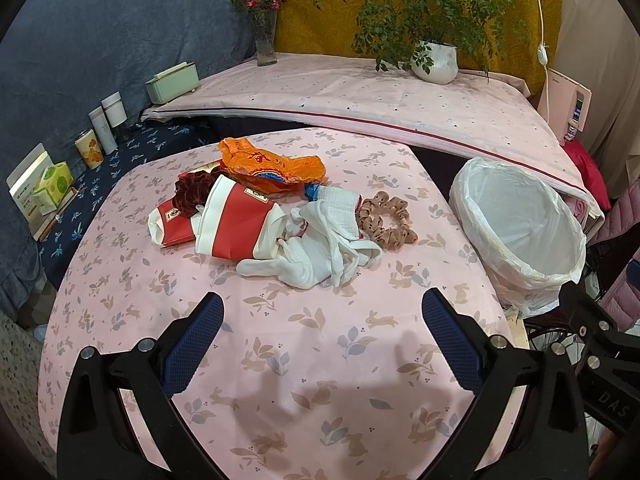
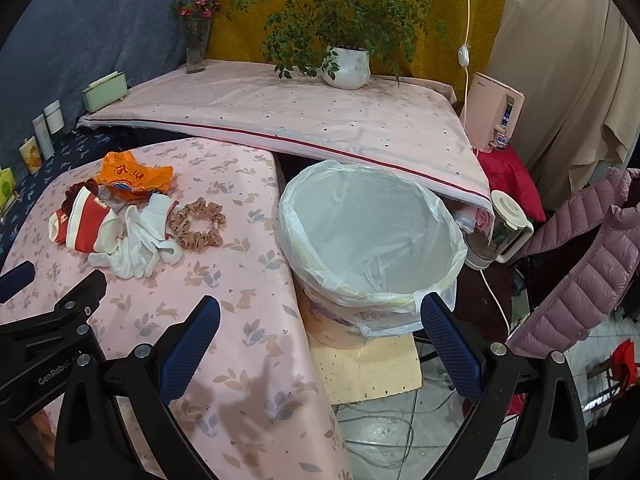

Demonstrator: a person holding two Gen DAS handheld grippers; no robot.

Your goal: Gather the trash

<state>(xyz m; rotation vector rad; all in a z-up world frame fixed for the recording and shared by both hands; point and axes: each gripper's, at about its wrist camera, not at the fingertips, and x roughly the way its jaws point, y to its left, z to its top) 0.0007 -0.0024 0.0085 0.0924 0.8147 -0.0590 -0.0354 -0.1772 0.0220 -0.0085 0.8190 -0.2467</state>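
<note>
A pile lies on the pink rabbit-print table (image 1: 320, 344): an orange wrapper (image 1: 272, 166), a red-and-white paper cup (image 1: 236, 224), a smaller red-and-white carton (image 1: 170, 226), a dark red scrunchie (image 1: 194, 192), a white cloth (image 1: 320, 256) and a tan scrunchie (image 1: 386, 220). A bin lined with a white bag (image 1: 520, 232) stands off the table's right edge. My left gripper (image 1: 322, 320) is open and empty, short of the pile. My right gripper (image 2: 320, 322) is open and empty, at the bin's (image 2: 372, 236) near rim; the pile (image 2: 132, 220) lies to its left.
A raised pink-covered surface (image 1: 360, 96) behind holds a potted plant (image 1: 434, 60) and a flower vase (image 1: 264, 40). Boxes and cans (image 1: 100, 132) line the left wall. A mauve puffer jacket (image 2: 584, 264), a blender (image 2: 500, 232) and floor cables (image 2: 384, 432) are to the right.
</note>
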